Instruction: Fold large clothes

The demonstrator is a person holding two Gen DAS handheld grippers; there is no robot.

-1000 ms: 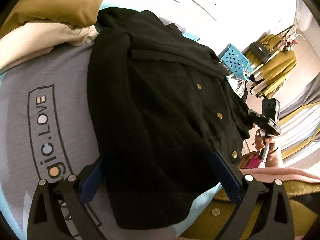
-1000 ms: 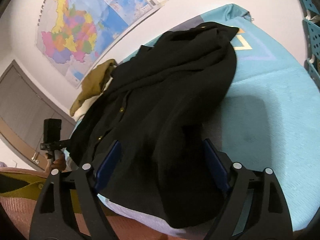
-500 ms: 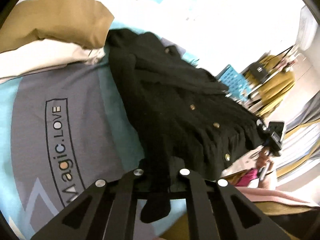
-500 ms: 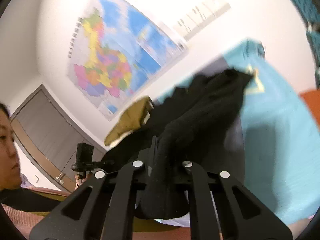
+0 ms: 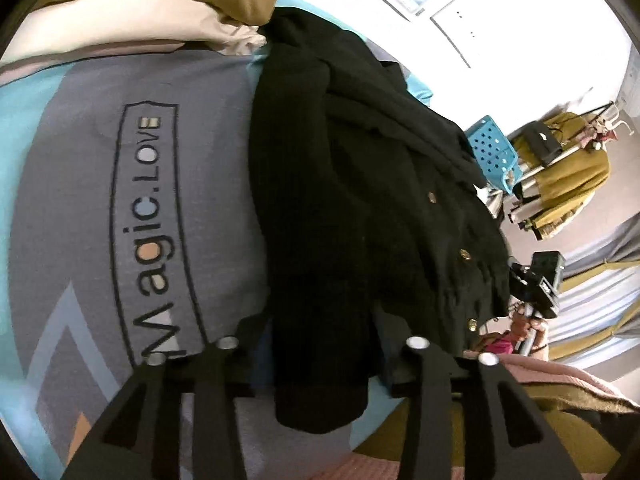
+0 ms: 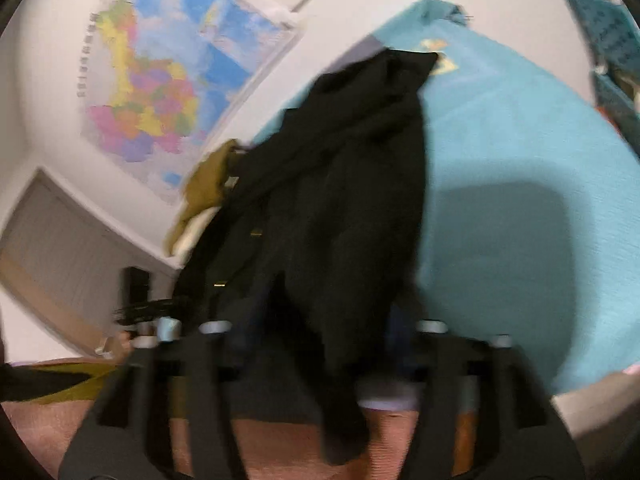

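A black coat (image 5: 360, 160) with gold buttons lies bunched lengthwise on the bed sheet (image 5: 80, 200), which is grey and teal and printed "Magic.LOVE". My left gripper (image 5: 320, 360) is at the coat's near hem. Its jaws are opening, and a loose fold of the hem lies between them with gaps at both sides. In the blurred right wrist view the same coat (image 6: 360, 180) runs away over the teal sheet (image 6: 520, 160). My right gripper (image 6: 324, 340) is opening too, a hanging fold of black cloth between its fingers. Each view shows the other gripper (image 5: 536, 280) (image 6: 136, 292) at the coat's far side.
Olive and cream clothes (image 5: 160, 12) are piled at the head of the bed. A blue perforated basket (image 5: 492, 152) and a rack with an olive garment (image 5: 568, 176) stand beyond the bed. A map (image 6: 160, 92) hangs on the wall. Teal crates (image 6: 612, 40) sit at right.
A second ago both grippers stood wide around the hem. Half a second ago both were shut on it, lifting and gathering the coat narrower. Now both pairs of jaws have parted again.
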